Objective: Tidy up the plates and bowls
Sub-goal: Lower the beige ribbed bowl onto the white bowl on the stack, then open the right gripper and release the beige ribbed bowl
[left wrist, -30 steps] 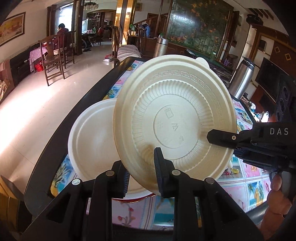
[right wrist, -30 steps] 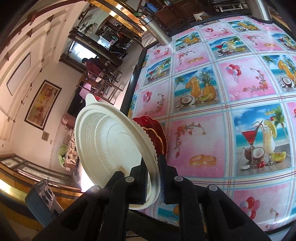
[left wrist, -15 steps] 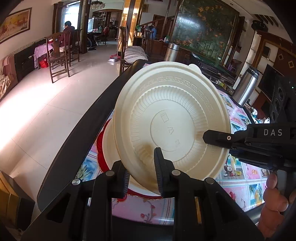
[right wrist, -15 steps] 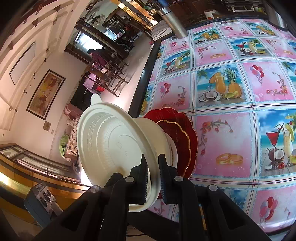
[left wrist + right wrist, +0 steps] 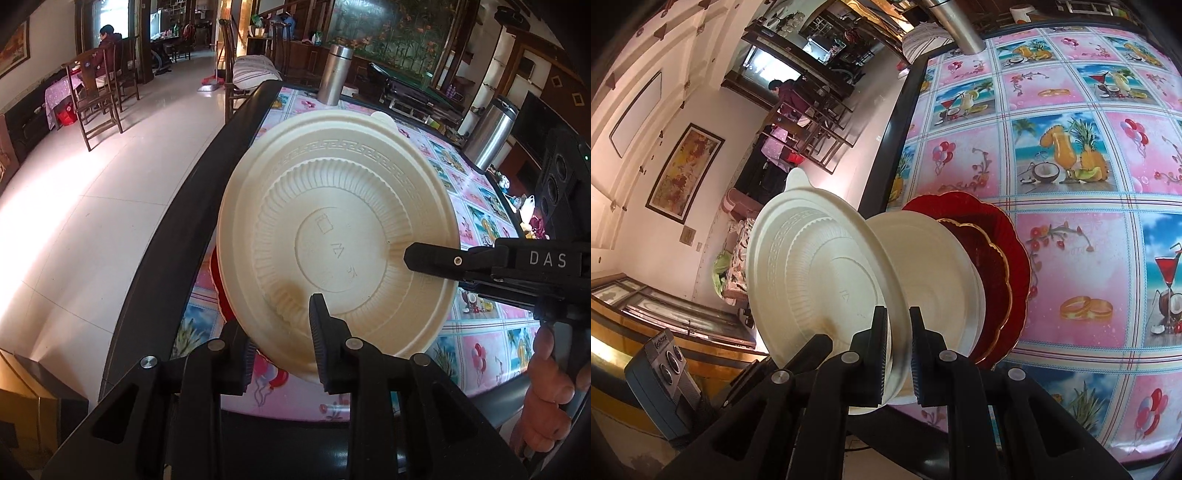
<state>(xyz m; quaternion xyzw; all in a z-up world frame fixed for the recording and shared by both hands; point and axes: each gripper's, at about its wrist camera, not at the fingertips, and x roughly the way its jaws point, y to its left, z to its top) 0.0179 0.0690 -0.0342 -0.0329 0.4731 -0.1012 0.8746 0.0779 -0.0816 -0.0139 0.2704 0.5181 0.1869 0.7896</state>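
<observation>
A cream plate [image 5: 332,236] hangs tilted, underside towards the left wrist camera, and both grippers hold it. My left gripper [image 5: 282,347] has the plate's near rim between its pads, and its jaws are opening. My right gripper [image 5: 410,258] reaches in from the right and is shut on the far rim. From the right wrist camera, my right gripper [image 5: 897,332] pinches the same cream plate [image 5: 820,280]. Just beyond it a second cream plate [image 5: 934,273] lies on two red plates [image 5: 1015,240] near the table edge. From the left, only a sliver of red plate [image 5: 221,291] shows.
The table [image 5: 1071,177] wears a pink picture cloth and has a black edge [image 5: 207,184]. Two steel flasks [image 5: 334,74] [image 5: 495,133] stand at its far side. A hand [image 5: 550,373] grips the right tool. Wooden chairs and a seated person [image 5: 107,40] are far off across the floor.
Both grippers carried the held plate sideways over the stack. The lower cream plate, earlier showing beside it in the left wrist view, is now hidden behind it. The stack fills more of the right wrist view.
</observation>
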